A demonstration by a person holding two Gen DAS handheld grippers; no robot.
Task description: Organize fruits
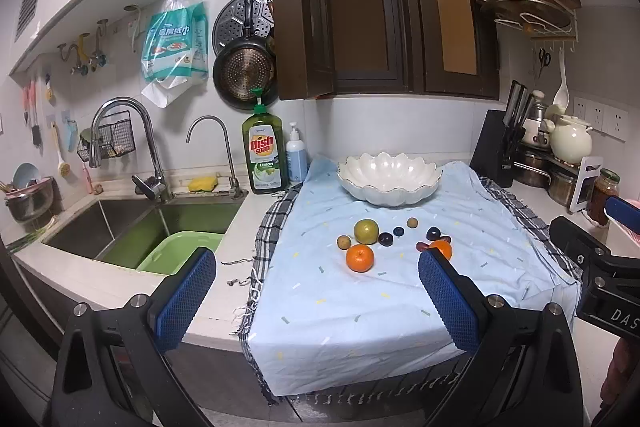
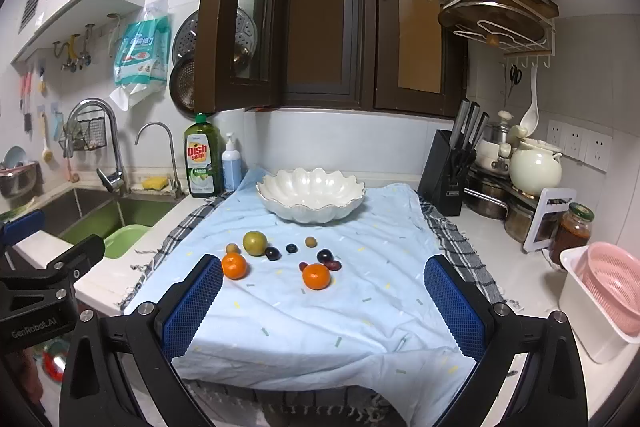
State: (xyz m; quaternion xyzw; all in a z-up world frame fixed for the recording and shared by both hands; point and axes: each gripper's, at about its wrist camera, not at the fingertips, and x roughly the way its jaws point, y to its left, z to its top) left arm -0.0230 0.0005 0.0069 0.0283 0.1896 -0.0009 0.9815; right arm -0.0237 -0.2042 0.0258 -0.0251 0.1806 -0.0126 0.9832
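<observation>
Both grippers, left (image 1: 316, 301) and right (image 2: 323, 303), wide, holding nothing. Fruit incl. oranges (image 2: 316, 275) loose on cloth (image 2: 320, 327), bowl (image 2: 311, 194) behind. Risk: round fruit rolls if nudged; small ones may slip from pads.

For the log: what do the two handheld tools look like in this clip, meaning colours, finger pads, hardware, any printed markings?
Both match. The left tool and right tool have black plastic bodies, silver screws, and two fingers faced with blue grid-textured pads. The right wrist view shows white "GenRobot.AI" lettering on the left tool's body; the left wrist view shows partial white letters "DAS" on the right tool's. No cables visible.
</observation>
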